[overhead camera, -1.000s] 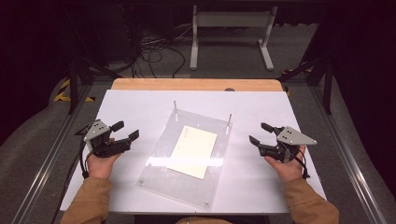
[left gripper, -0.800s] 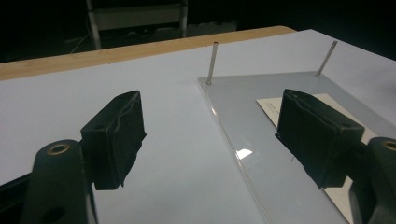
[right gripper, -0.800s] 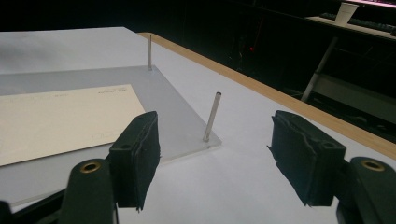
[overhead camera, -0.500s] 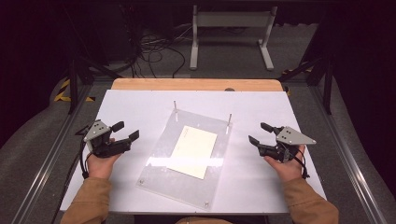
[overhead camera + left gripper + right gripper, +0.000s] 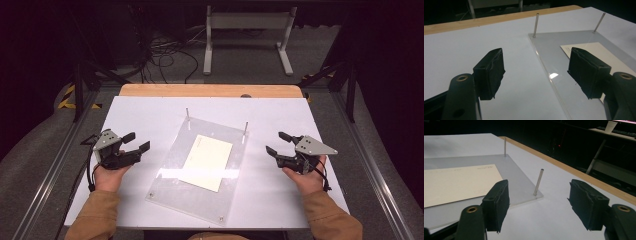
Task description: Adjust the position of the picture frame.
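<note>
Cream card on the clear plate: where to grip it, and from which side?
The card lies flat on the clear plate, no edge lifted. Probably best: its near corner, farthest from the two pins, approached from the person's side with the right gripper, one jaw sliding under the edge.

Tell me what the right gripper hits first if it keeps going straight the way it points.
Probably the nearer metal pin at the corner of the clear plate; it stands between the open right gripper jaws, though depth is uncertain.

A clear plate [image 5: 172,165] lies mid-table [image 5: 150,110] with a card [image 5: 207,162] on it, two pins [image 5: 188,119] at its far edge, grippers either side
</note>
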